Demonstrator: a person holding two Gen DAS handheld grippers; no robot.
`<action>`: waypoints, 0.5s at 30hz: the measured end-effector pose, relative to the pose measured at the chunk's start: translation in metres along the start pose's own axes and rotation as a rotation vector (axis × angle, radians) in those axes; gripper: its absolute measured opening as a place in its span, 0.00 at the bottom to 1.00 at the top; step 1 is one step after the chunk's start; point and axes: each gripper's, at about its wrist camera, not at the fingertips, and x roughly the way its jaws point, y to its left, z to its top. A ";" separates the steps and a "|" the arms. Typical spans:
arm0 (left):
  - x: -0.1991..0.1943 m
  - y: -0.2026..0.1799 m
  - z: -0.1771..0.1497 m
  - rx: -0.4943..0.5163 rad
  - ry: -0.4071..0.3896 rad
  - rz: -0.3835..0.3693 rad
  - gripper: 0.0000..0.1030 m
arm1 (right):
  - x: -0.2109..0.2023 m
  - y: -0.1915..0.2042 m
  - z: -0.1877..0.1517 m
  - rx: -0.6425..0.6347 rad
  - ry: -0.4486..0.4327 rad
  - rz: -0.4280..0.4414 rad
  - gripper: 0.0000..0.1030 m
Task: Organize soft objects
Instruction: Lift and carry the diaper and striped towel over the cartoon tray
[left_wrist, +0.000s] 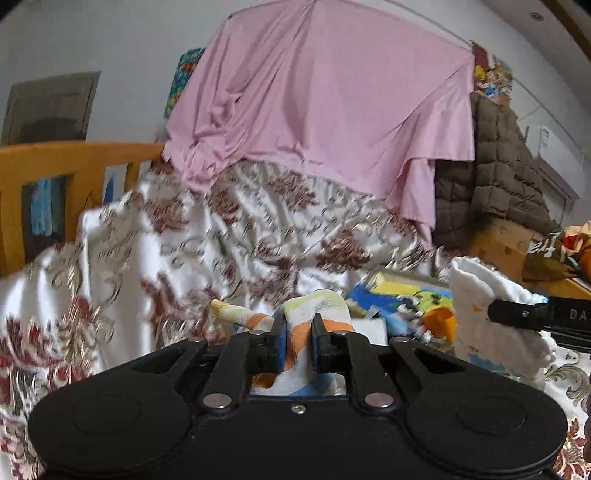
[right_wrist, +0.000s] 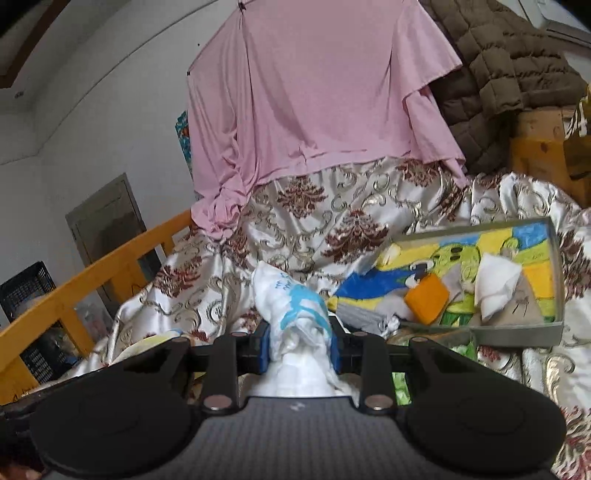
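White walls and a wooden bed rail (left_wrist: 74, 158) frame a bed draped in a cream cover with maroon and gold floral print (left_wrist: 192, 236), with a pink sheet (left_wrist: 317, 96) hung over a heap behind it and a brown quilted blanket (left_wrist: 506, 166) at the right. Left tool (left_wrist: 298, 341), its blue-padded jaws nearly together, clamps a cloth striped in white, orange and yellow (left_wrist: 317, 306), lifted off the bed cover. Right tool (right_wrist: 299, 341) grips a bunched white cloth with light-blue print (right_wrist: 291, 306), the fabric filling the gap between its jaws; the left wrist view shows the same white cloth hanging from the right tool's black finger. Just beyond, on the bed, lies a shallow grey tray (right_wrist: 517, 334) with a colourful cartoon lining, holding an orange sponge-like block (right_wrist: 426, 298) and a folded white cloth (right_wrist: 495, 284).
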 end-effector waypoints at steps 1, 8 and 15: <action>-0.001 -0.006 0.003 0.004 -0.009 -0.008 0.13 | -0.002 0.000 0.002 0.001 -0.011 0.005 0.32; 0.014 -0.047 0.025 0.010 -0.046 -0.063 0.13 | -0.009 -0.016 0.013 0.023 -0.063 -0.006 0.32; 0.056 -0.096 0.045 0.023 -0.065 -0.151 0.13 | 0.002 -0.063 0.027 0.095 -0.142 -0.084 0.32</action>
